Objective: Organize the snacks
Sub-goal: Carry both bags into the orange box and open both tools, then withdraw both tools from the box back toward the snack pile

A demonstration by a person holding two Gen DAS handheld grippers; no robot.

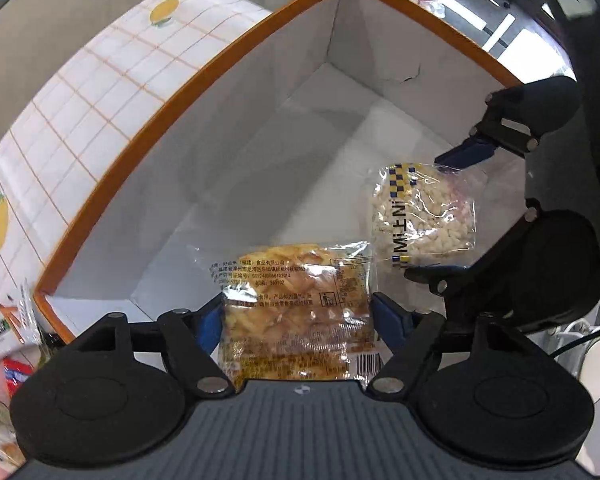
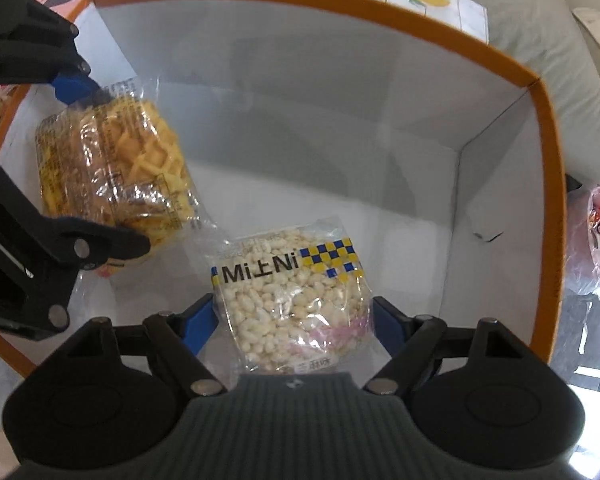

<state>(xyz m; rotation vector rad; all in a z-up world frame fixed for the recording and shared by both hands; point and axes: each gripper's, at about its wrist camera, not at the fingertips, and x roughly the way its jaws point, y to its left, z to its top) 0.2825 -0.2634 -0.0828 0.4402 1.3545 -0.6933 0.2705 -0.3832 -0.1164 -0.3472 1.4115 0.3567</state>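
A white box with an orange rim (image 1: 204, 80) lies open below both grippers; it also shows in the right wrist view (image 2: 540, 92). My left gripper (image 1: 296, 320) is shut on a clear pack of golden fried snack (image 1: 296, 304) and holds it over the box's near corner. The same pack shows in the right wrist view (image 2: 116, 168). My right gripper (image 2: 294, 322) is shut on a clear "MiNi" puffed rice cake pack (image 2: 296, 292) held inside the box. That pack shows in the left wrist view (image 1: 424, 216) between the right gripper's fingers (image 1: 466, 152).
A lemon-print tablecloth (image 1: 100, 88) covers the table beside the box. Several snack packs (image 1: 8, 320) lie at the left outside the box. A pink plastic bag (image 2: 596, 236) sits right of the box. A beige sofa (image 2: 540, 20) is behind.
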